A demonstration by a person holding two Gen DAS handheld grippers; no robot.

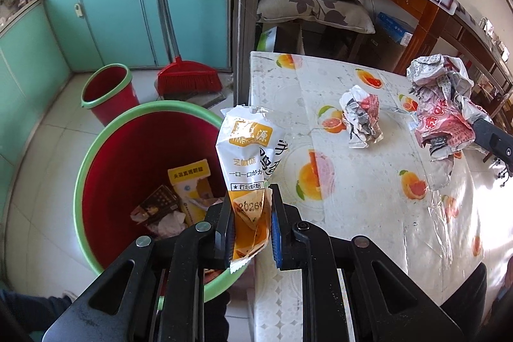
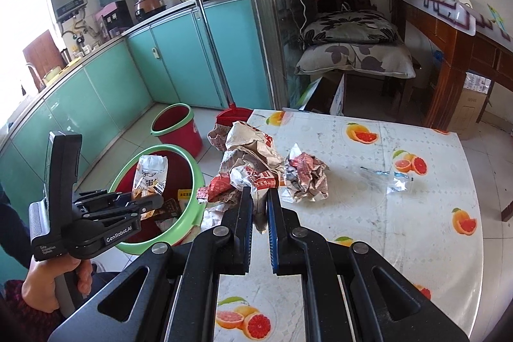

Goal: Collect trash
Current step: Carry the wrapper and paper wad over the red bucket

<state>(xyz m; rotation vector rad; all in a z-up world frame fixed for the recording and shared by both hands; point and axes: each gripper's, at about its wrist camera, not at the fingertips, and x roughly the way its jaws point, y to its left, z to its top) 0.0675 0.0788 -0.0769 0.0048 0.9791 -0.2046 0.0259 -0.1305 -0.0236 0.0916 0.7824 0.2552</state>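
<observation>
Pinching a snack bag, left gripper has its jaws clamped on the bag's lower end; bag stands upright out past the fingertips, over the near rim of the bin. From the right wrist view the left gripper hangs over the bin mouth with the bag sticking up from it.

Bin sits left of and below the left gripper, beside the table edge. Already inside: a yellow pack, a dark wrapper, some pale tissue.

Right gripper is closed on a crumpled wrapper, red and white print, which bunches up above and ahead of its fingertips near the table edge on the bin side. Left wrist view shows the same wrapper far right, with only a bit of the right gripper's body visible behind it.

Just right of the right gripper's tips a second paper wad lies on the table, apart from the held wrapper as far as I can tell. Further right, a clear plastic scrap lies flat.

Ahead of both grippers on the floor: a smaller bucket and a red broom against the cabinets
</observation>
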